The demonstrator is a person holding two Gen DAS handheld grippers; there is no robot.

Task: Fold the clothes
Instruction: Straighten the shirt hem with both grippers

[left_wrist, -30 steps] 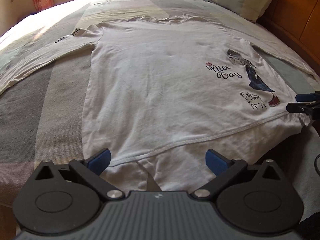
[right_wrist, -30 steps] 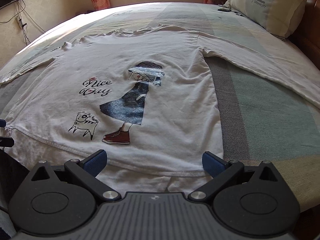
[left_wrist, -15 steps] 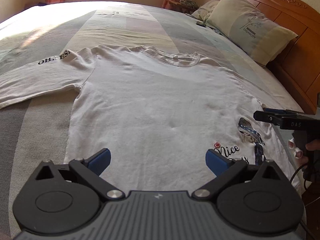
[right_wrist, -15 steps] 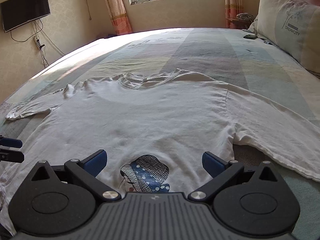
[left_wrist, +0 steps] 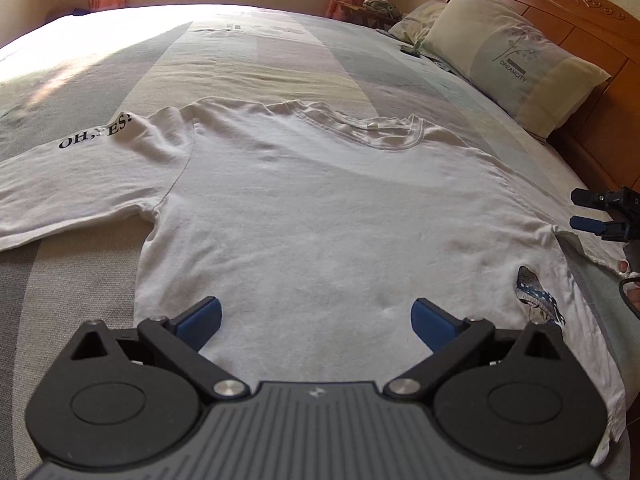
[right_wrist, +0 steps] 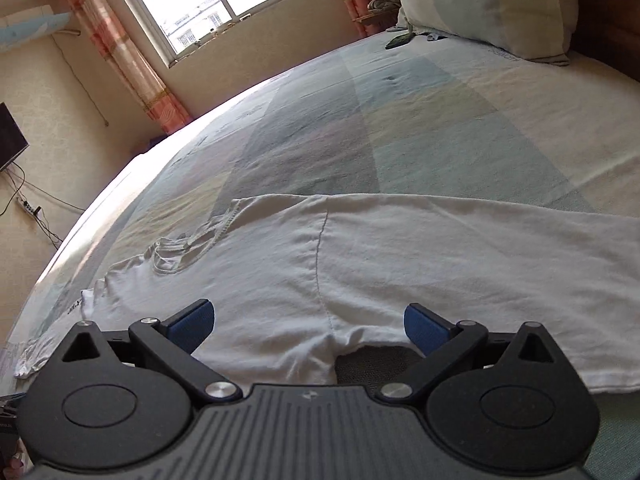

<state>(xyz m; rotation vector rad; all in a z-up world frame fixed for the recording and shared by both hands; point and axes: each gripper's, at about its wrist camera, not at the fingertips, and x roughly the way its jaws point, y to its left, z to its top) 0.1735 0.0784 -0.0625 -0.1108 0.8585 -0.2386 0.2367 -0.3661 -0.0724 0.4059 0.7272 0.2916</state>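
Shirt (left_wrist: 320, 216) is laid flat, face up, on the bed (left_wrist: 248, 60), collar toward 12 o'clock in the left view. "OH, YES!" sleeve (left_wrist: 72, 168) is stretched out to 9 o'clock; a printed figure (left_wrist: 536, 296) is seen at 3–4 o'clock near the side seam.

Left gripper (left_wrist: 316, 314) is held low over the shirt's mid-body, aimed along the torso toward the collar. Jaws are spread wide, nothing between them; blue pads (left_wrist: 200, 316) are seen above the cloth, contact cannot be told.

Pillow (left_wrist: 516, 56) is propped against the headboard (left_wrist: 592, 32) at 1–2 o'clock.

Right gripper (right_wrist: 306, 320) is held over the armpit, where the other sleeve (right_wrist: 500, 256) meets the body. It is aimed across the bed toward the window (right_wrist: 212, 0) at 11 o'clock. Jaws are wide apart and empty, straddling the shoulder seam. From the left view it is seen at 3 o'clock, just off the shirt's edge, with fingertips of a hand (left_wrist: 624, 266) visible below it.
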